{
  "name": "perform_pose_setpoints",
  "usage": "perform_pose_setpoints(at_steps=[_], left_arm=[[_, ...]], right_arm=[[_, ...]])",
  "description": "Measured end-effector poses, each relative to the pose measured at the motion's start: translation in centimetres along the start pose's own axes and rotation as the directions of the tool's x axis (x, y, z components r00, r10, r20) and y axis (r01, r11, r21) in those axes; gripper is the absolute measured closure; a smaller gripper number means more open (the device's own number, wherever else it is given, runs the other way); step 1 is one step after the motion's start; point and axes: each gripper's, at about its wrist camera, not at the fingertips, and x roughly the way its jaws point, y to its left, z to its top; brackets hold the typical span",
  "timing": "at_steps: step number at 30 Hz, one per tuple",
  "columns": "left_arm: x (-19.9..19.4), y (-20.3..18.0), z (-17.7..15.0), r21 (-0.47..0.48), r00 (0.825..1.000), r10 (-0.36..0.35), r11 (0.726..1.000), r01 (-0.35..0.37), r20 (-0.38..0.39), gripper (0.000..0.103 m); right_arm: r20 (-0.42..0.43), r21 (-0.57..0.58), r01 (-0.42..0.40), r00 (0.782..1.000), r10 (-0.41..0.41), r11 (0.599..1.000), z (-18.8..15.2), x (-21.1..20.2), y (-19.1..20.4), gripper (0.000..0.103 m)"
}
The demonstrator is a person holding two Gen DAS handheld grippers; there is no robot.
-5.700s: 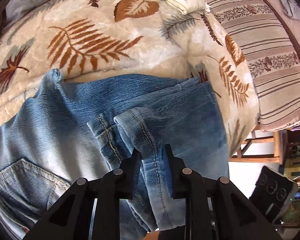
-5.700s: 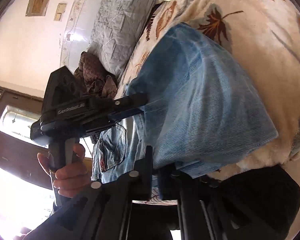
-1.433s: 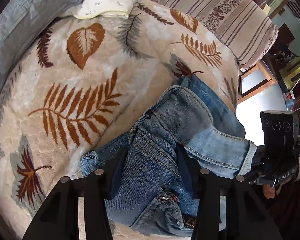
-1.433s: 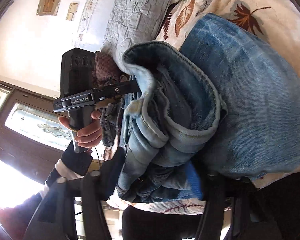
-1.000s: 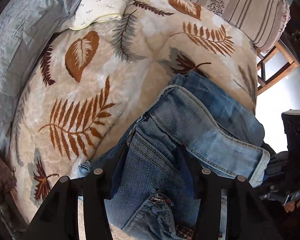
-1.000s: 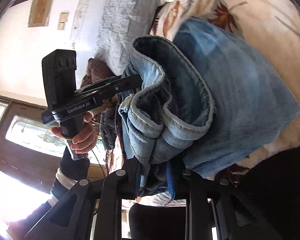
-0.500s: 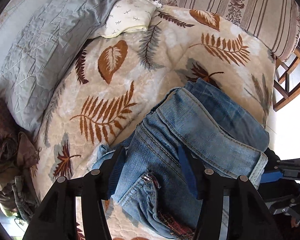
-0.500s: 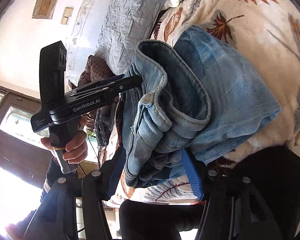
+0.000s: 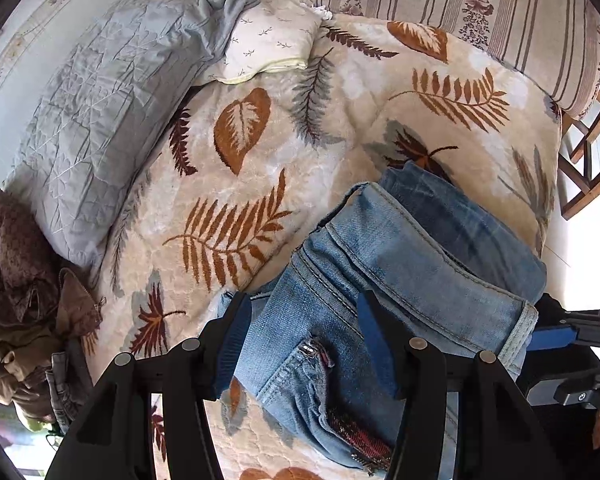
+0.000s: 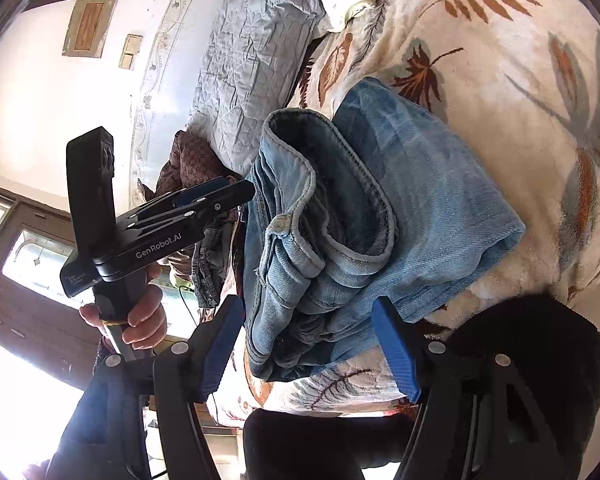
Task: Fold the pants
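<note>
Both tongs off folded jeans [image 9: 400, 280] — left [image 9: 302, 320] wide | right [image 10: 312, 320] opening

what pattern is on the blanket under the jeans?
Cream blanket with rust-brown and grey fern and leaf prints; clearest in the left wrist view.

Daylight floods in from the glass door [image 10: 32, 264] at the near left of the right wrist view, blown out to white glare. The blanket [image 9: 340, 120] is evenly bright and sharp. Fisheye bending darkens every corner.
</note>
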Motion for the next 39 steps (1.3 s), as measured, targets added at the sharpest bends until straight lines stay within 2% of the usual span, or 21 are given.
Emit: perform_pose_setpoints(at_steps=[2, 4, 7, 9, 10, 13, 16, 18, 20, 22, 23, 24, 26, 27, 29, 30, 33, 35, 36, 38, 39], left_arm=[[0.2, 0.3, 0.3, 0.004, 1.0, 0.008, 1.0, -0.008, -0.001, 0.048], [0.1, 1.4, 0.6, -0.03, 1.0, -0.02, 0.999, 0.02, -0.006, 0.048], [0.8, 4.4, 0.8, -0.155, 0.985, -0.166, 0.975, 0.157, -0.047, 0.044], [1.1, 5.7, 0.6, -0.192, 0.967, -0.254, 0.95, 0.246, -0.02, 0.044], [1.2, 5.9, 0.4, -0.187, 0.966, -0.259, 0.949, 0.253, -0.006, 0.044], [1.4, 5.6, 0.5, -0.115, 0.979, -0.204, 0.973, 0.201, -0.01, 0.044], [2.0, 4.7, 1.1, -0.08, 0.976, -0.213, 0.975, 0.209, -0.038, 0.044], [2.6, 4.5, 1.7, -0.071, 0.977, -0.211, 0.975, 0.209, -0.028, 0.043], [3.8, 3.9, 2.2, -0.071, 0.966, -0.253, 0.966, 0.25, -0.047, 0.041], [5.4, 3.3, 2.5, -0.076, 0.947, -0.314, 0.948, 0.308, -0.075, 0.04], [6.2, 3.1, 2.6, -0.074, 0.947, -0.309, 0.95, 0.303, -0.086, 0.039], [6.8, 2.7, 2.6, -0.062, 0.955, -0.284, 0.958, 0.279, -0.085, 0.038], [7.3, 2.4, 2.7, -0.053, 0.962, -0.264, 0.964, 0.261, -0.07, 0.04], [7.2, 2.5, 2.6, -0.06, 0.959, -0.277, 0.96, 0.274, -0.056, 0.043], [6.3, 3.1, 2.4, -0.089, 0.952, -0.306, 0.949, 0.303, -0.026, 0.063], [5.7, 3.7, 2.4, -0.107, 0.944, -0.329, 0.939, 0.327, -0.01, 0.066], [3.4, 5.2, 2.0, -0.149, 0.915, -0.4, 0.903, 0.403, 0.055, 0.068], [2.6, 5.2, 2.1, -0.147, 0.911, -0.406, 0.899, 0.412, 0.071, 0.068], [2.6, 4.9, 2.2, -0.139, 0.913, -0.402, 0.903, 0.407, 0.069, 0.068], [3.3, 3.7, 2.6, -0.119, 0.929, -0.367, 0.922, 0.369, 0.047, 0.068], [4.2, 2.9, 2.9, -0.116, 0.936, -0.351, 0.929, 0.351, 0.021, 0.068]], right_arm=[[0.0, 0.007, -0.003, 1.0, 0.003, 1.0, 0.1, 0.0, -0.2, 0.033], [0.003, 0.01, -0.003, 1.0, 0.003, 1.0, 0.2, -0.1, -0.3, 0.031], [0.009, 0.002, 0.004, 1.0, -0.004, 1.0, 0.2, -0.3, -0.1, 0.024], [-0.002, -0.003, -0.001, 1.0, 0.001, 1.0, 0.1, 0.0, 0.0, 0.023], [-0.012, -0.004, -0.005, 1.0, 0.005, 1.0, 0.1, 0.3, 0.1, 0.023], [-0.029, -0.01, -0.015, 0.999, 0.014, 1.0, -0.1, 1.1, 0.4, 0.023], [-0.018, -0.012, -0.005, 1.0, 0.005, 1.0, 0.0, 1.7, 0.5, 0.023], [-0.02, 0.015, -0.012, 1.0, 0.013, 1.0, 0.2, 2.1, 0.4, 0.023], [-0.012, 0.032, -0.018, 1.0, 0.018, 0.999, 0.3, 2.3, 0.1, 0.023], [-0.004, 0.039, -0.026, 1.0, 0.026, 0.999, 0.4, 2.5, -0.1, 0.023], [-0.003, 0.044, -0.025, 1.0, 0.025, 0.999, 0.5, 2.6, -0.2, 0.023], [-0.001, 0.046, -0.025, 1.0, 0.025, 0.999, 0.6, 2.7, -0.3, 0.026], [0.002, 0.04, -0.012, 1.0, 0.012, 0.999, 0.8, 2.8, -0.5, 0.042], [-0.005, 0.034, -0.009, 1.0, 0.009, 0.999, 0.8, 2.9, -0.6, 0.057], [0.002, 0.009, -0.021, 1.0, 0.021, 1.0, 0.9, 2.4, -0.4, 0.064], [0.007, -0.015, -0.023, 1.0, 0.023, 1.0, 0.9, 2.1, 0.1, 0.069], [0.013, -0.095, -0.039, 0.999, 0.04, 0.995, 0.7, 0.7, 2.1, 0.073], [0.034, -0.149, -0.02, 0.999, 0.025, 0.989, 0.4, -0.4, 3.2, 0.073], [0.041, -0.157, -0.009, 0.999, 0.016, 0.988, 0.4, -0.8, 3.3, 0.073], [0.015, -0.144, 0.005, 1.0, -0.003, 0.99, 0.3, -1.0, 2.8, 0.073], [0.017, -0.123, 0.034, 0.999, -0.032, 0.992, 0.2, -1.0, 2.1, 0.07]])
